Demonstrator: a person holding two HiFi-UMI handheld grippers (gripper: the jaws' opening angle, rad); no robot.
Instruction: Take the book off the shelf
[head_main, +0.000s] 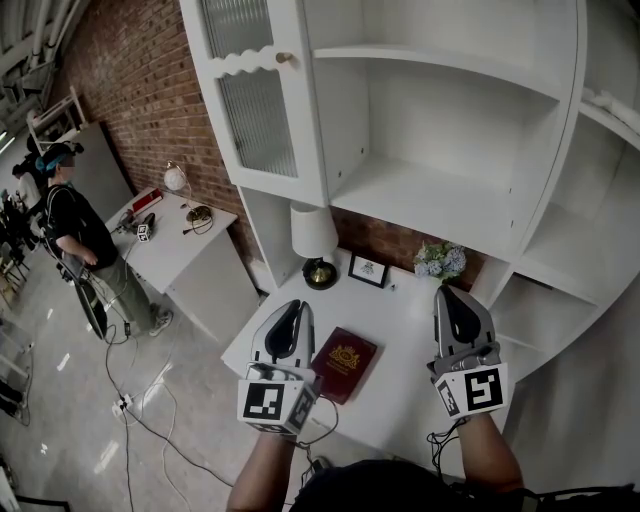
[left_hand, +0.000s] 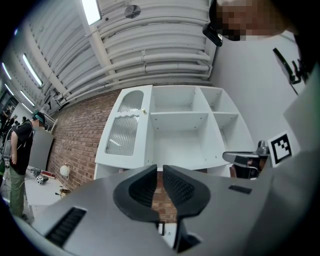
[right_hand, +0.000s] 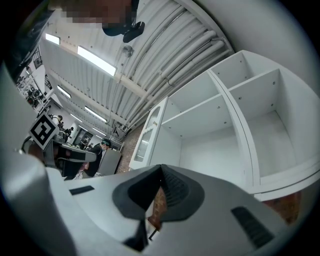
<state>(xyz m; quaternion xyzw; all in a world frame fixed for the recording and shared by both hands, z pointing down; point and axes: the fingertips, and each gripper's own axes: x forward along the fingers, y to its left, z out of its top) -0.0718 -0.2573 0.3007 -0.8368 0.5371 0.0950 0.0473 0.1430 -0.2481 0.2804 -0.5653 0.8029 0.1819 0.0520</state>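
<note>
A dark red book (head_main: 345, 362) with a gold crest lies flat on the white table (head_main: 405, 335), below the white shelf unit (head_main: 430, 190), whose open compartments are bare. My left gripper (head_main: 289, 312) hangs just left of the book, its jaws shut with nothing between them. My right gripper (head_main: 452, 297) is to the right of the book, apart from it, also shut and empty. In the left gripper view the left gripper (left_hand: 161, 175) points up at the shelf unit (left_hand: 180, 130). In the right gripper view the right gripper (right_hand: 160, 176) faces the shelf unit (right_hand: 225, 135) too.
At the back of the table stand a white lamp (head_main: 314, 238), a small framed picture (head_main: 368, 270) and a pot of pale flowers (head_main: 441, 261). A glass-fronted cabinet door (head_main: 262, 100) stands at the shelf's left. A person (head_main: 72, 232) stands by another table (head_main: 175, 245) at left; cables (head_main: 140, 410) lie on the floor.
</note>
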